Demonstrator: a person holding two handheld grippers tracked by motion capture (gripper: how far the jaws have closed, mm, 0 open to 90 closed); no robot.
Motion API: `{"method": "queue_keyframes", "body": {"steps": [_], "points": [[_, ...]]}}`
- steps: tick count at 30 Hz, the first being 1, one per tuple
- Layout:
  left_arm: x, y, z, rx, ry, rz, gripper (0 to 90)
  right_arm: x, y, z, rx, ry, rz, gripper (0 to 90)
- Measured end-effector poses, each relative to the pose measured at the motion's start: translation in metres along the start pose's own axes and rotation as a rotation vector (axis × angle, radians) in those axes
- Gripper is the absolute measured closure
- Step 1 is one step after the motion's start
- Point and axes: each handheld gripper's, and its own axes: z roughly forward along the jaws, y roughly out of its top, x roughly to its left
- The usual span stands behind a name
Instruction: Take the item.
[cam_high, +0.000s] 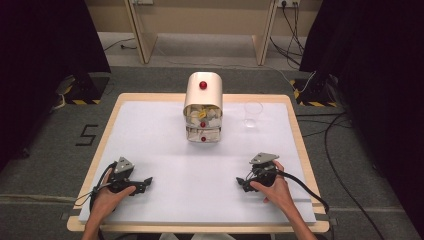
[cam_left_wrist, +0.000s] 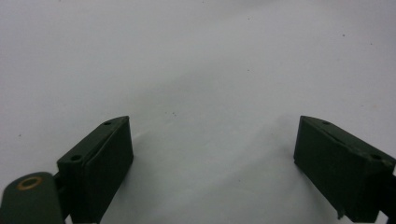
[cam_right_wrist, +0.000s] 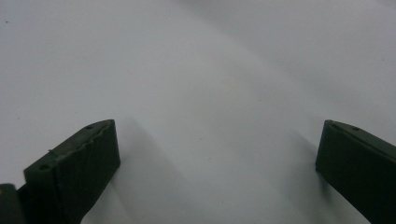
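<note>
A cream drawer unit (cam_high: 203, 107) with red knobs stands at the back middle of the white table (cam_high: 165, 125); its drawers hold crumpled white and yellow items. A clear plastic cup (cam_high: 253, 114) stands upright to its right. My left gripper (cam_high: 148, 183) rests near the front left, held by a hand, pointing toward the middle. My right gripper (cam_high: 240, 183) rests near the front right, pointing toward the left one. In the left gripper view the left gripper (cam_left_wrist: 212, 140) is open over bare white surface. In the right gripper view the right gripper (cam_right_wrist: 217, 149) is open, nothing between its jaws.
The white mat leaves a wooden table rim (cam_high: 300, 135) showing around it. Black curtains (cam_high: 45, 45) hang at both sides. Cables (cam_high: 340, 165) trail over the grey floor to the right. Wooden table legs (cam_high: 142, 35) stand beyond the far edge.
</note>
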Motion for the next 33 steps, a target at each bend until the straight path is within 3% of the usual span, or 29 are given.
{"method": "queue_keyframes", "body": {"steps": [2,4,5,6,7,8,9,10,12,15,18,19,23,33], "points": [[0.000,0.000,0.000,0.001,0.000,0.001,10.9,0.000,0.000,0.000,-0.001,0.000,-0.004,0.4],[0.000,0.000,0.000,0.001,0.001,0.001,10.9,-0.003,0.003,-0.002,-0.034,0.020,0.001,24.5],[0.000,0.000,0.000,0.001,0.000,0.001,10.9,-0.004,0.006,-0.005,-0.064,0.029,0.006,27.3],[0.000,0.000,0.000,0.001,0.000,0.001,10.9,-0.004,0.009,-0.006,-0.077,0.025,0.000,14.6],[0.000,0.000,0.000,0.002,0.001,0.002,10.8,-0.003,0.012,-0.008,-0.098,0.011,-0.012,8.0],[0.000,0.000,0.000,0.002,0.002,0.003,10.8,-0.002,0.016,-0.011,-0.112,-0.004,-0.017,11.7],[0.000,0.000,0.000,0.002,0.003,0.003,10.8,-0.001,0.019,-0.015,-0.144,-0.003,-0.040,23.2],[0.000,0.000,0.000,0.002,0.004,0.004,10.7,0.000,0.021,-0.016,-0.159,0.002,-0.044,24.7],[0.000,0.000,0.000,0.003,0.003,0.005,10.7,0.005,0.027,-0.019,-0.197,0.007,-0.038,14.8],[0.000,0.000,0.000,0.003,0.003,0.005,10.7,0.014,0.040,-0.021,-0.231,0.006,-0.088,19.2],[0.000,0.000,0.000,0.002,0.002,0.003,10.8,0.019,0.051,-0.019,-0.249,0.014,-0.106,20.2],[0.000,0.000,0.000,0.002,0.002,0.002,10.8,0.022,0.061,-0.016,-0.260,0.039,-0.119,23.2],[0.000,0.000,0.000,0.001,-0.001,0.000,10.9,0.028,0.080,-0.013,-0.289,0.040,-0.148,23.6],[0.000,0.000,0.000,0.001,-0.001,0.001,10.8,0.033,0.120,-0.022,-0.378,0.020,-0.179,25.9]]}}
